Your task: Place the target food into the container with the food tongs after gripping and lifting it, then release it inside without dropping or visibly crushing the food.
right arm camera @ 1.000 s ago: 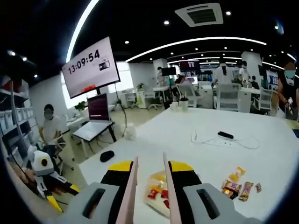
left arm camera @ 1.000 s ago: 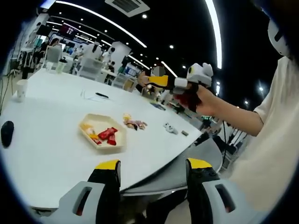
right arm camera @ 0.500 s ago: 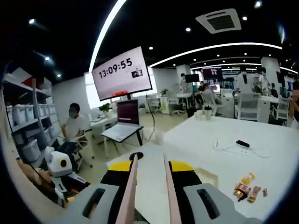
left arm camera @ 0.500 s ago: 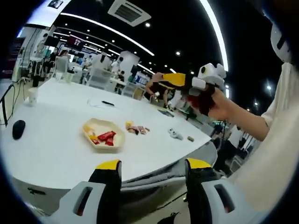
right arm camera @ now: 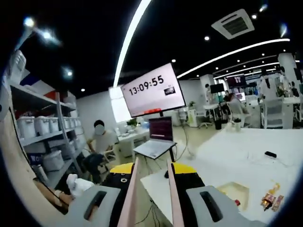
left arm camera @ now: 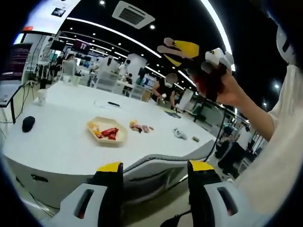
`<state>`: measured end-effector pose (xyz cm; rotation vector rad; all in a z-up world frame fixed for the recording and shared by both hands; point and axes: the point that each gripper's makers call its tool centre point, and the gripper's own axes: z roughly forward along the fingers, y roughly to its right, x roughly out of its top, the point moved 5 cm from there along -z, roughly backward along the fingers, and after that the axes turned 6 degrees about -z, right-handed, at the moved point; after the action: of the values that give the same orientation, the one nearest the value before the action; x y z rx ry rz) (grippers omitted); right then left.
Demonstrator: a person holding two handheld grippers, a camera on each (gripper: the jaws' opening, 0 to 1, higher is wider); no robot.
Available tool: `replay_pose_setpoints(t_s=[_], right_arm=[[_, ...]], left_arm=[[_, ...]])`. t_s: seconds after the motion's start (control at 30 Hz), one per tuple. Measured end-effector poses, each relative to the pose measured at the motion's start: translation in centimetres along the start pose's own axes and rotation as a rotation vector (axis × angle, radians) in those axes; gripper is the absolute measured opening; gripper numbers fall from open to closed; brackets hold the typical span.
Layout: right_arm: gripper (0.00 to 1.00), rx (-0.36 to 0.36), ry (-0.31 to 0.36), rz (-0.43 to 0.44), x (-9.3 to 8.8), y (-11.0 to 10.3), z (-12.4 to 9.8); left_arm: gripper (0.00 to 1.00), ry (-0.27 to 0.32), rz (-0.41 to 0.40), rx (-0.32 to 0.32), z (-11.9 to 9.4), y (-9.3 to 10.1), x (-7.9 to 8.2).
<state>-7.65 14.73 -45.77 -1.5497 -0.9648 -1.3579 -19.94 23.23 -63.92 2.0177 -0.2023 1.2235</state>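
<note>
A cream tray with red and yellow snack packets stands on the white table; the right gripper view catches it low at the right. Several loose wrapped snacks lie just beyond it, also in the right gripper view. My left gripper is open and empty, well back from the table's edge. A hand holds my right gripper high above the table. It is shut on pink food tongs, whose arms stand apart with nothing between them.
A black mouse, a cup and small bits lie on the table. A grey chair stands at its near edge. A clock screen, a laptop and a seated person are beyond.
Both cameras have pulled back and tilted up, so the table and tray look farther. The right gripper with the tongs has risen higher. Nothing has been picked up.
</note>
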Motion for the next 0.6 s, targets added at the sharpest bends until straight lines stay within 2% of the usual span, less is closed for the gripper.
replay_pose_setpoints(t_s=[0.23,0.37,0.53,0.6], right_arm=[[0.29,0.098,0.014,-0.055,2.6,-1.3,3.8],[0.29,0.144,0.045,-0.083,4.6,-1.9,6.3],[0.3,0.178,0.062,-0.117,5.9,-1.9,8.8],[0.3,0.188,0.073,-0.13,6.4,-1.3,10.3]], left_arm=[[0.54,0.022,-0.004,0.02,-0.1,-0.7,0.7],[0.54,0.031,-0.006,0.026,0.4,-1.6,1.6],[0.54,0.046,-0.011,0.033,1.1,-2.7,2.7],[0.54,0.05,-0.014,0.036,1.3,-3.2,3.2]])
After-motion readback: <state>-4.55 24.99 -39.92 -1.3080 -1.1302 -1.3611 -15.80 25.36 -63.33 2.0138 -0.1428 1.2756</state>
